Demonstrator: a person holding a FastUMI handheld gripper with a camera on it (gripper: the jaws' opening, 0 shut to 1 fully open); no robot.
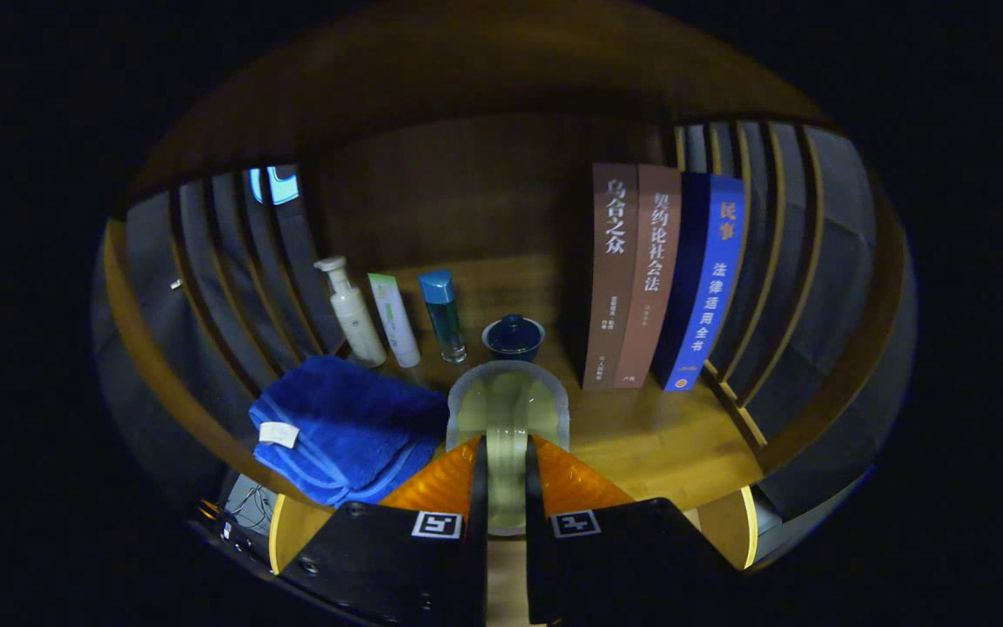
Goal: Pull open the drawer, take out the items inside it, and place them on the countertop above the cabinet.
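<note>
Placing step: my gripper [506, 453] fingers pinch translucent roll [508, 409] (tape, probably) over countertop [667, 435] front edge; next, lower, spread fingers.

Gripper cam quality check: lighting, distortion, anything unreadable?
Gripper view: dim, warm light; strong fisheye bends the shelf slats and countertop edge. The translucent roll clamped in the gripper looks soft and washed out up close; bottles and books behind stay sharp.
</note>
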